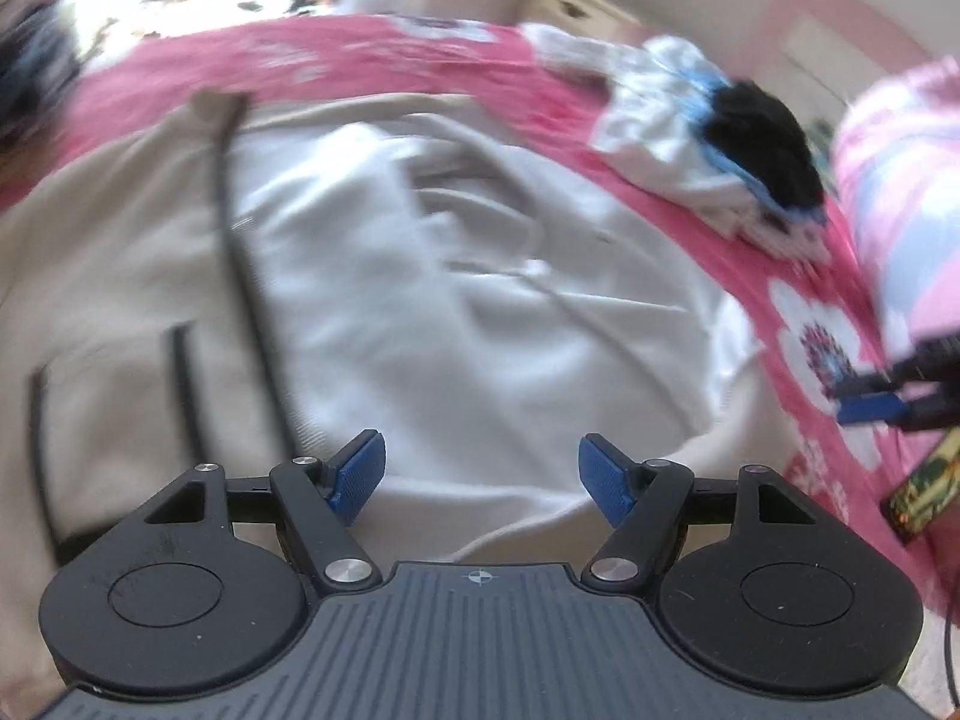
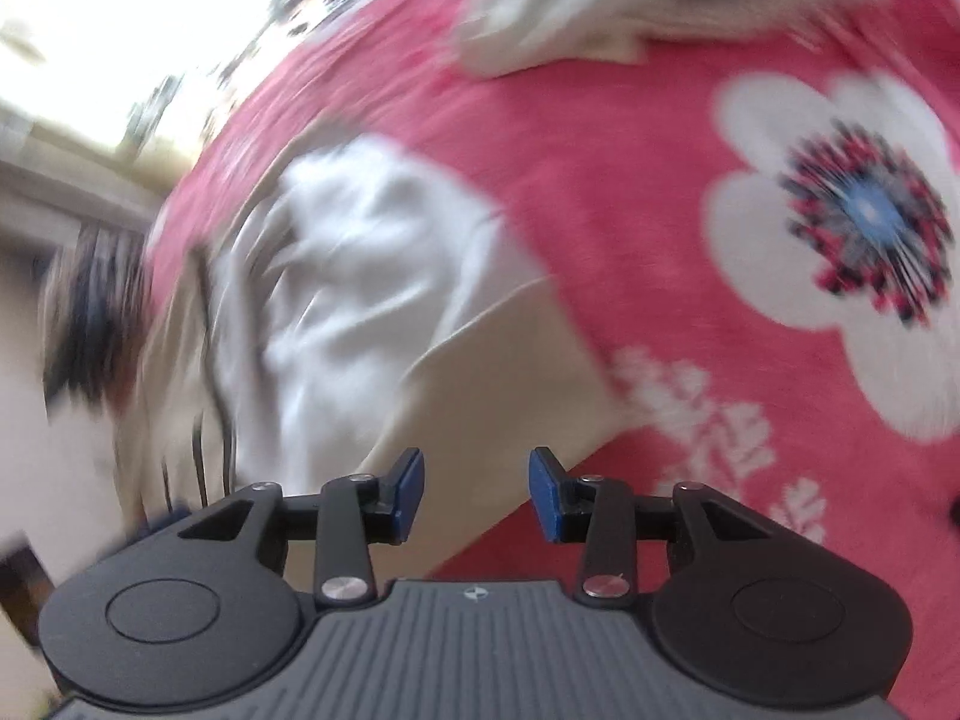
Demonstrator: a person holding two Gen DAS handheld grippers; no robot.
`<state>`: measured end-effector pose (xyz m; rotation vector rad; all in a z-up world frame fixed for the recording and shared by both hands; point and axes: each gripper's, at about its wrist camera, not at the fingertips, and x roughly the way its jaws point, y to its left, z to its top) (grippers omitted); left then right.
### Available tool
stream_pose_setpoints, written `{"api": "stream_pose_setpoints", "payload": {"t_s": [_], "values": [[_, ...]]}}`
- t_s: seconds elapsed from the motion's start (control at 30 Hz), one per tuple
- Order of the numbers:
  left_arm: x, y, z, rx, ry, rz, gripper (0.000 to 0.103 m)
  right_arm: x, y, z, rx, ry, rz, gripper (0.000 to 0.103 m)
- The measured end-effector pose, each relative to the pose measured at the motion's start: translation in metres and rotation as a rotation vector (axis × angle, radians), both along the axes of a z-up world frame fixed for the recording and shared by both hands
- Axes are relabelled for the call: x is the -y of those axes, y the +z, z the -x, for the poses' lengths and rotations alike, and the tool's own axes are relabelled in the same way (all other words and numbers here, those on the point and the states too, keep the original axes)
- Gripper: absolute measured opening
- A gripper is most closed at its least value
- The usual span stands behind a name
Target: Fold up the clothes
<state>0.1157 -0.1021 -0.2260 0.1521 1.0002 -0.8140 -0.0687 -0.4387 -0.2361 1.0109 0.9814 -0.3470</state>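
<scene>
— Blue-padded fingers of the left gripper (image 1: 482, 474) stand wide apart, nothing between them, above the cream zip-up jacket with dark piping (image 1: 390, 300).

— Where does the jacket lie?

— Spread open on the pink fleece blanket with white flowers (image 1: 672, 222), pale lining up. Beyond it sits a small heap of white, blue and black clothes (image 1: 708, 138). The other gripper shows at the right edge.

— And the right wrist view?

— Right gripper (image 2: 477, 495) jaws are partly open and empty, over the jacket's (image 2: 372, 300) edge where it meets the blanket (image 2: 600, 192). Everything is blurred.
</scene>
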Motion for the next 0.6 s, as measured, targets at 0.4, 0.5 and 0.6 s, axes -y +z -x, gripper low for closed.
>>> {"api": "stream_pose_setpoints", "payload": {"t_s": [0.4, 0.5, 0.6], "values": [[0.080, -0.029, 0.020, -0.092, -0.170, -0.101, 0.072, 0.035, -0.101, 0.019, 0.102, -0.369, -0.417, 0.050], [0.085, -0.041, 0.022, -0.129, -0.179, -0.136, 0.072, 0.034, -0.092, 0.017, 0.194, -0.376, -0.366, 0.024], [0.079, -0.034, 0.017, -0.157, -0.155, -0.109, 0.072, 0.032, -0.068, 0.014, 0.302, -0.341, -0.278, 0.008]]}}
